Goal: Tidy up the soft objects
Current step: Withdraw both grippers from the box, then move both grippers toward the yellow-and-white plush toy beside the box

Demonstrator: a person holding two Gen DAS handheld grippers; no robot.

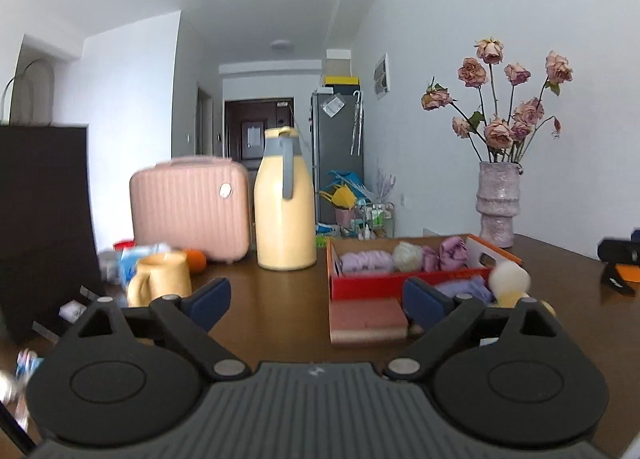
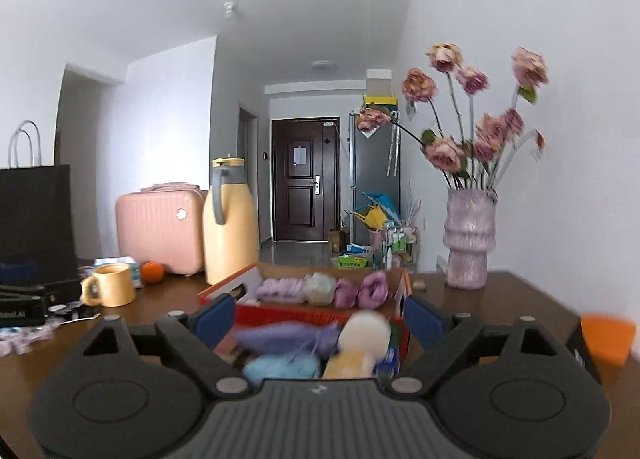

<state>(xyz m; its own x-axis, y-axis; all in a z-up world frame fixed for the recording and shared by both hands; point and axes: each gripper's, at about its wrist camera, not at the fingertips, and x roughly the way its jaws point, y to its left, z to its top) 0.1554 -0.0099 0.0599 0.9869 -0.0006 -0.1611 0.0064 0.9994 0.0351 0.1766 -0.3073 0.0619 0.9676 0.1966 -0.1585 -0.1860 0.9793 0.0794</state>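
**Both grippers spread wide and empty before the red box of soft things**

The left gripper has its blue-padded jaws spread wide, with nothing between them but bare brown table. The red box serves as the landmark: the left gripper sits in front of it and off to its left, so that only the right-hand pad overlaps the box's front corner. Just in front of the box, touching or nearly touching its front wall, lies a pink sponge block.

The right gripper is also wide apart and grips nothing. It faces the red box squarely, and between the pads, blurred, lie a purple cloth, a cream puff and a light blue bundle, all in front of the box's near wall; whether they rest in a front compartment or on the table cannot be told.

Inside the box, along its back row, sit lilac yarn, a whitish-green puff and purple fabric pieces, side by side.

Behind the box to its left stands a tall yellow flask with a grey handle, upright. Farther left of the box are a pink ribbed case, an orange and a yellow mug. Behind the box to its right stands a lilac vase of dried pink roses, against the white wall.
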